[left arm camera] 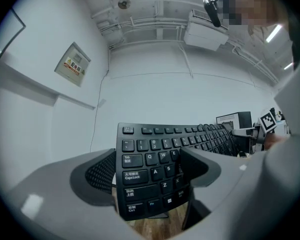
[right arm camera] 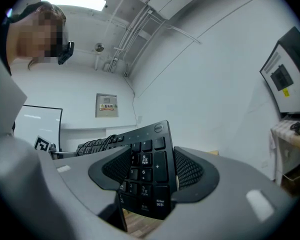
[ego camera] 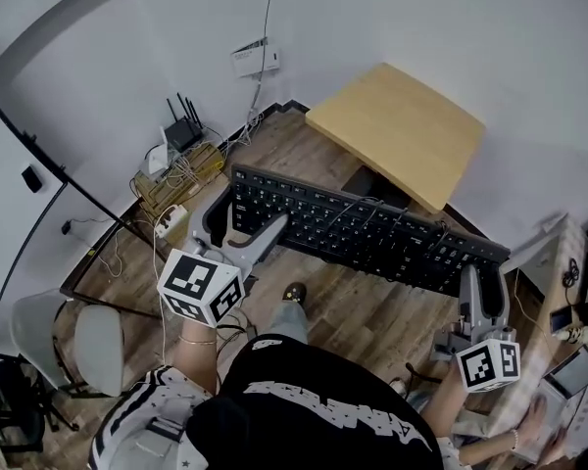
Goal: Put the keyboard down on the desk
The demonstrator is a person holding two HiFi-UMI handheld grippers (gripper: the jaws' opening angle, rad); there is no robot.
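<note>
Black full-size keyboard: held up in air just off near edge of desk, over wood floor, not resting on desk top. Lies roughly level, long side along desk's near edge. Own cable draped loose across keys.

Probably light, stiff plastic shell, so shouldn't sag btwn two end grips. Smooth edges could slip, and keys give under pressure. Best held at both short ends, pads on frame rather than keycaps, as far as poss. Worth watching loose cable for a snag on desk edge when lowering.

Left gripper pinching keyboard end farther from desk, jaws clamped over Caps Lock/A area and underside. Right gripper pinching numpad end, beside desk's right corner, jaws tight on top and bottom faces.

Router and cable tangle on floor left of desk, by wall.
</note>
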